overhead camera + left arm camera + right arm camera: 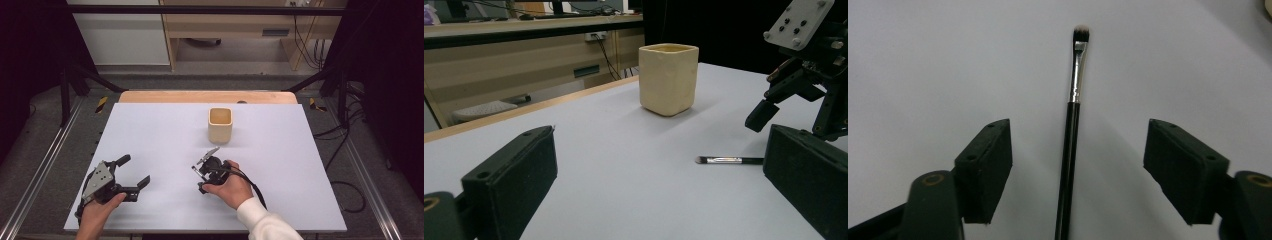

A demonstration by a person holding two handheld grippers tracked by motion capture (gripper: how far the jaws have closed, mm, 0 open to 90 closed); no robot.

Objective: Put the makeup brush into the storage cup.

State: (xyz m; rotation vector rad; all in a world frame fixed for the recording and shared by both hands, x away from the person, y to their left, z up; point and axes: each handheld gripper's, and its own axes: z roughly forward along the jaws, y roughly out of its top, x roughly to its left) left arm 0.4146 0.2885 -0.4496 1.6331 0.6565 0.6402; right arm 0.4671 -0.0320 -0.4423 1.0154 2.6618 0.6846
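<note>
The work is at its opening stage: the brush (1071,145) lies flat on the tabletop (150,130), not yet lifted. In the right gripper view its black handle runs straight up the middle between the two black jaws, with the silver ferrule and dark bristle tip pointing away from the camera; clear tabletop shows on either side of the handle, so the pads are not pressing on it. The right tongs (200,176) are therefore spread and astride the brush, lined up for a pick but with no grip made. In the high view the right hand (231,189) holds them low over the tabletop, nearer the person than the cream cup (220,125), which stands upright and apart from the brush, farther back near the middle. The left gripper view shows the same brush lying just short of the right tongs, with the cup behind it; whether anything is inside the cup cannot be told. The left tongs (134,172) rest well off to the left side, jaws wide and with nothing between them, taking no part for now. Judging from this layout, the likely aim is to put the brush into the cup, and nearly all of that is left: clamping on the handle, raising it, carrying it over the cup's mouth and letting it drop in. Only the approach and alignment look done.
</note>
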